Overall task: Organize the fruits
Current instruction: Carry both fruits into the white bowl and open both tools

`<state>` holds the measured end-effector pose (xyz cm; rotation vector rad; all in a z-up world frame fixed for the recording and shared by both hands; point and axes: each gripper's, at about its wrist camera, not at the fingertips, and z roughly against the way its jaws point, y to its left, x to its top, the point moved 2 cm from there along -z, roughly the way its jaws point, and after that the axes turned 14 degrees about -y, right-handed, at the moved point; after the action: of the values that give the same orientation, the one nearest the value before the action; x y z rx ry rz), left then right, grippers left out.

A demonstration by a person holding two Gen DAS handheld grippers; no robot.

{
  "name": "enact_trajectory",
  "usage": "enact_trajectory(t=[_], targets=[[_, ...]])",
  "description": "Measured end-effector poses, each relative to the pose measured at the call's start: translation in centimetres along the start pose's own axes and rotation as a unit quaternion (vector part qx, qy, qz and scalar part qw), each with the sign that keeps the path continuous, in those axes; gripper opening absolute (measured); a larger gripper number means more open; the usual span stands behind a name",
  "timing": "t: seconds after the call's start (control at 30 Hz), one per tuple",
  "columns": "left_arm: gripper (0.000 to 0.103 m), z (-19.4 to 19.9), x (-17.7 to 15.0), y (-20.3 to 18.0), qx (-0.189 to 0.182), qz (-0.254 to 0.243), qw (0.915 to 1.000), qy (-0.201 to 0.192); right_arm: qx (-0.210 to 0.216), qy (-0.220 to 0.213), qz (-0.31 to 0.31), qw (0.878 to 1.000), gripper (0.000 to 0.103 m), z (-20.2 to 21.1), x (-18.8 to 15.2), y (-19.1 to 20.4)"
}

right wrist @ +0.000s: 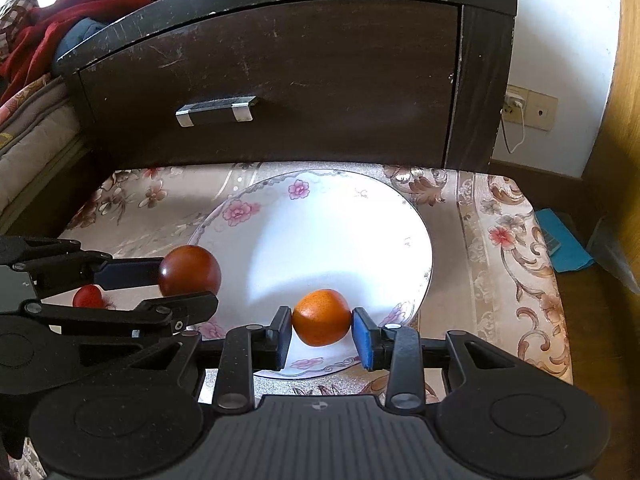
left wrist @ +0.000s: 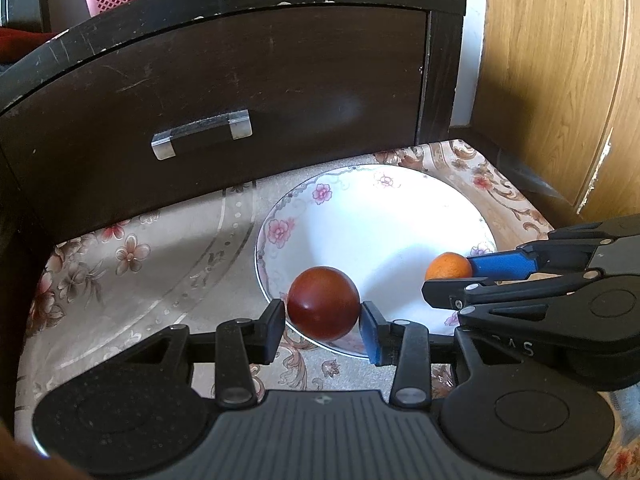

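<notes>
Left gripper (left wrist: 323, 326) fingers clamp dark red fruit (left wrist: 323, 303), low centre, over plate (left wrist: 340, 208) rim. Right gripper (right wrist: 322, 336) fingers clamp orange (right wrist: 321, 317), lower centre, above plate.

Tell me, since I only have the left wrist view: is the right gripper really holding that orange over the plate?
Observer: Yes. In the right wrist view, the right gripper has a pad on each side of the orange, above the near rim of the plate.
Operator: Is there any fruit I can't see?
Observer: One small red fruit lies on the tablecloth, left of the plate.
Operator: Is there anything beyond the table's right edge?
Observer: A flat blue item lies on the floor there.
</notes>
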<state>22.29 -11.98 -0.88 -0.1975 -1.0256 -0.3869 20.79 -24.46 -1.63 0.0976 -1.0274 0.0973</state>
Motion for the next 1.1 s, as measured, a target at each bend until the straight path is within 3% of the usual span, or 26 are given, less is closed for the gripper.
enact_trajectory(t=[1.1], targets=[[0.053,3.3,0.3,0.8,0.000,0.014,0.9998,-0.017,-0.007,-0.031,0.032,0.999,0.033,2.2,0.5,1.4]])
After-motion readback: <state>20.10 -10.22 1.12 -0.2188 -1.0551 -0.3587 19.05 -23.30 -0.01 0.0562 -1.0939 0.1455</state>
